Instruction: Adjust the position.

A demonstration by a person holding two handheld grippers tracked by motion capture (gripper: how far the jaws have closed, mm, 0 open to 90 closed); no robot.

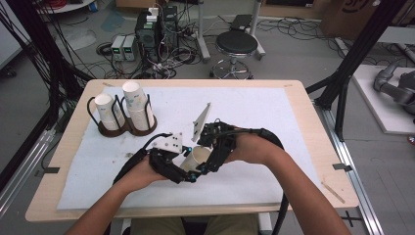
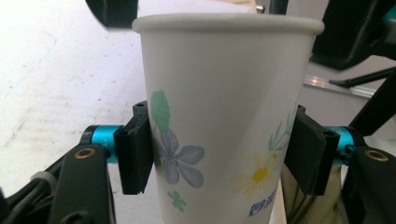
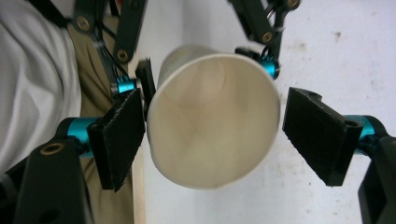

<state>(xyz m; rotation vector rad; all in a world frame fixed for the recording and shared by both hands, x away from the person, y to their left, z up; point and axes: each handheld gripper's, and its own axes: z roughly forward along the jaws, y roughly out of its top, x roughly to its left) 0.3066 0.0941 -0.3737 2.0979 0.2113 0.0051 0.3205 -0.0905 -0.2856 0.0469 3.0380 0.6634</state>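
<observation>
Open white mat (image 1: 254, 112) lies right of the dark wire cup rack (image 1: 122, 128) with its white paper cups (image 1: 137, 105).

My high view looks forward and down on the whole table (image 1: 293, 98) from above. My left gripper view sits very close to the paper cup (image 2: 224, 116), side-on. My right gripper view stares into its mouth. All three share it.

text: partial blue lettering near base of paper cup (image 2: 224, 116), cut off by lower frame edge, not legible | prints: flower and leaf motifs, no words | other readable labels, brands, numbers, signs: none
</observation>
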